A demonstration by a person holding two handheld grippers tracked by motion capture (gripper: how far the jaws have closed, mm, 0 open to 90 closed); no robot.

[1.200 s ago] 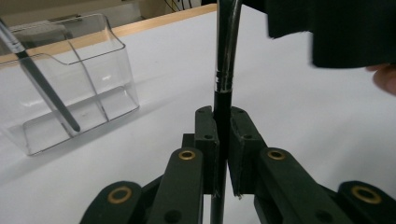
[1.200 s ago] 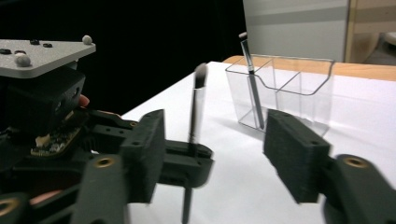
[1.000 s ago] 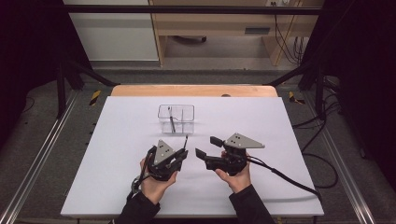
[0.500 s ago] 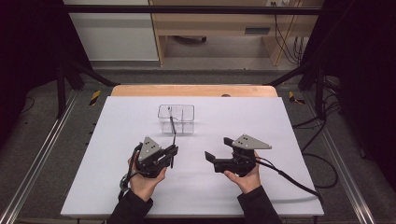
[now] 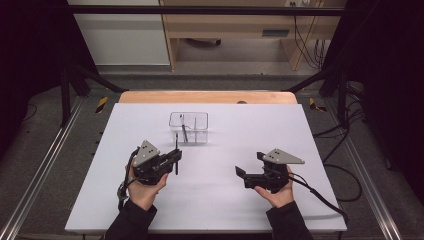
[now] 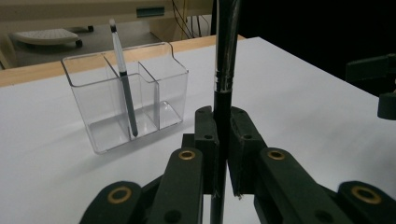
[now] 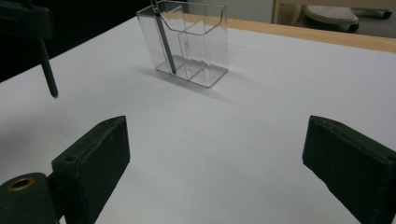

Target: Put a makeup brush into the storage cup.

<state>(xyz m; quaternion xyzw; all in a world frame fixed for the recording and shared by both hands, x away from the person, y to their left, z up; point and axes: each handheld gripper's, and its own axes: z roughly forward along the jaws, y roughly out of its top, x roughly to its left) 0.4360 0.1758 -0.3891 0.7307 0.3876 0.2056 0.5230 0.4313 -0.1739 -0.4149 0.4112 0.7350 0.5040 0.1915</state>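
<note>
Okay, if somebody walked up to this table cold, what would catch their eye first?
Probably the left gripper, near the table's front left, its fingers shut on a black brush held upright. Beyond it, mid-table, stands a clear divided holder with one slim pen leaning inside. At front right, the right gripper holds nothing, fingers wide apart.

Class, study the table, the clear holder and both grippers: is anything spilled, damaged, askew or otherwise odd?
Nothing stands out. The clear holder stands upright on the table, one pen leaning inside it. The left gripper is clamped on a black brush; the right gripper, just opened, has nothing between its jaws.
</note>
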